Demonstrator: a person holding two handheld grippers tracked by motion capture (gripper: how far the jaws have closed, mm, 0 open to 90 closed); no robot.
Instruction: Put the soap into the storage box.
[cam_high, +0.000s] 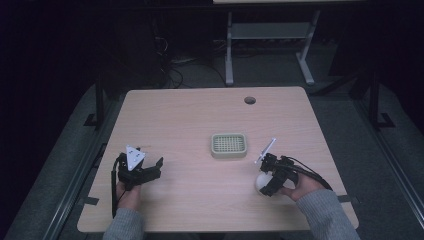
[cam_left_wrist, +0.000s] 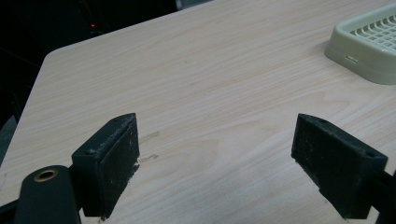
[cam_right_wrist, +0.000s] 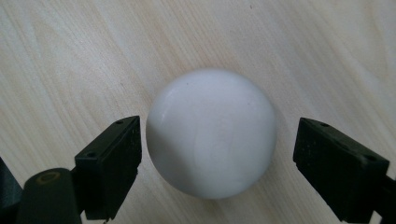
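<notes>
A white ball (cam_right_wrist: 212, 133) lies on the wooden table (cam_right_wrist: 70, 56), between the jaws of my right gripper (cam_right_wrist: 217, 140). That gripper is open: its left jaw sits almost against the ball and the right jaw stands a small gap off it. In the high view the ball (cam_high: 260, 183) and right gripper (cam_high: 265, 177) are at the front right. A pale green slatted dish (cam_high: 229, 145) stands mid-table. My left gripper (cam_high: 152, 170) rests at the front left, open and pointing right. Nothing lies between its jaws (cam_left_wrist: 217, 140), and the dish (cam_left_wrist: 369, 46) is ahead to its right.
A round cable hole (cam_high: 250, 100) is near the table's far edge (cam_high: 215, 90). Beyond the table, a white desk frame (cam_high: 270, 45) stands on the dark floor. Cables trail from both grippers toward the front edge.
</notes>
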